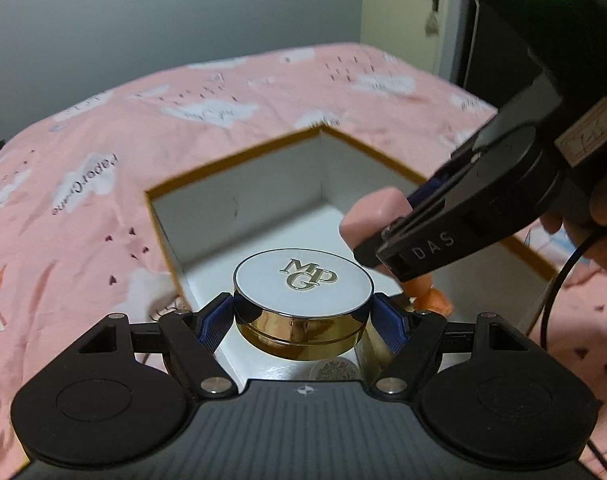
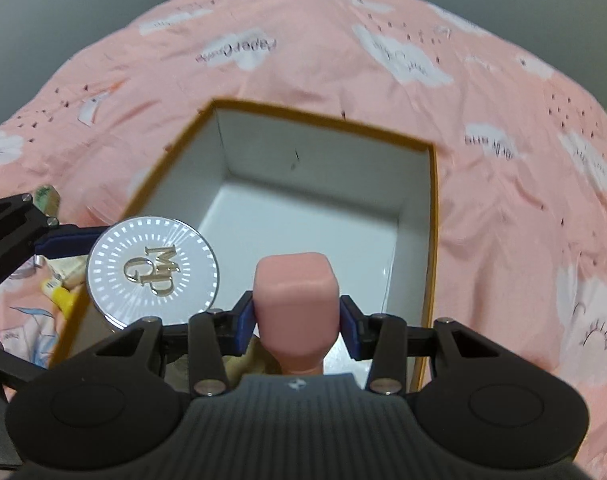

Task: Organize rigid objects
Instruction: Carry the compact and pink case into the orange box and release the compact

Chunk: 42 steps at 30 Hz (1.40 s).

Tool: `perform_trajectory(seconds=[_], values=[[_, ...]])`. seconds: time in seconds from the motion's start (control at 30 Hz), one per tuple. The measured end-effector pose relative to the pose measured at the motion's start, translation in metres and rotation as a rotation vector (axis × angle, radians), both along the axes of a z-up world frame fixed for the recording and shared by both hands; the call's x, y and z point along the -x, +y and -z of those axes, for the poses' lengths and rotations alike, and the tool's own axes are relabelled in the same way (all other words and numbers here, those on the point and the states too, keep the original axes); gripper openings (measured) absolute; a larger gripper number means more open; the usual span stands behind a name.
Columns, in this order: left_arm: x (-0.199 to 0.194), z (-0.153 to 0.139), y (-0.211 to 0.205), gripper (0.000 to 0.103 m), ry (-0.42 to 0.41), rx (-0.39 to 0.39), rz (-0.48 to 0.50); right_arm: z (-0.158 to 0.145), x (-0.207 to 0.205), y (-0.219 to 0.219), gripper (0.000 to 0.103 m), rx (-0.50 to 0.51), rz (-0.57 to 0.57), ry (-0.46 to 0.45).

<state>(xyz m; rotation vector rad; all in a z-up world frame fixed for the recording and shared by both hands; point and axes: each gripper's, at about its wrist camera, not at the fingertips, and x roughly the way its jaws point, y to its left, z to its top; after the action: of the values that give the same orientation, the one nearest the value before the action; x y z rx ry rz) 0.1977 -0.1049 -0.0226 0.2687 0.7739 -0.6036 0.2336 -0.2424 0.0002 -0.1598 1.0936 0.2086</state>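
Two loads hang over the open white box point(image 2: 431, 216), ready to drop in. Your left gripper point(image 1: 303, 312) clamps the gold compact point(image 1: 303, 304); your right gripper point(image 2: 297, 316) pinches the pink-capped bottle point(image 2: 295, 300).

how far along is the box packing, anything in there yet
Done: little that shows; the box floor in view is bare, though something orange sits low by its wall. In hand: the left gripper clamps the round compact, the right gripper the pink bottle, both above the box. Left: releasing both, plus the small items outside it.
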Motion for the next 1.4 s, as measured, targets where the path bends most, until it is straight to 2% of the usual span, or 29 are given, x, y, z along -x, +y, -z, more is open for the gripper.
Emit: perform_trajectory(seconds=[0.27,0.57,0.8,1.17,1.4], values=[[-0.004,0.017,-0.020,0.086,0.014,-0.115,0.055,0.016,-0.012,-0.005,0.043,0.000,-0.006,0.028],[-0.011,0.020,-0.029,0.086,0.013,-0.157,0.078,0.031,-0.027,-0.004,0.042,-0.019,0.011,0.074],[-0.014,0.027,-0.030,0.087,0.018,-0.168,0.055,0.033,-0.027,-0.006,0.042,-0.025,0.012,0.078],[-0.010,0.011,-0.020,0.088,-0.021,-0.110,0.029,0.037,-0.030,-0.009,0.041,-0.035,0.020,0.089],[-0.004,-0.009,0.005,0.088,-0.053,-0.040,-0.063,0.039,-0.034,-0.007,0.041,-0.030,0.021,0.095]])
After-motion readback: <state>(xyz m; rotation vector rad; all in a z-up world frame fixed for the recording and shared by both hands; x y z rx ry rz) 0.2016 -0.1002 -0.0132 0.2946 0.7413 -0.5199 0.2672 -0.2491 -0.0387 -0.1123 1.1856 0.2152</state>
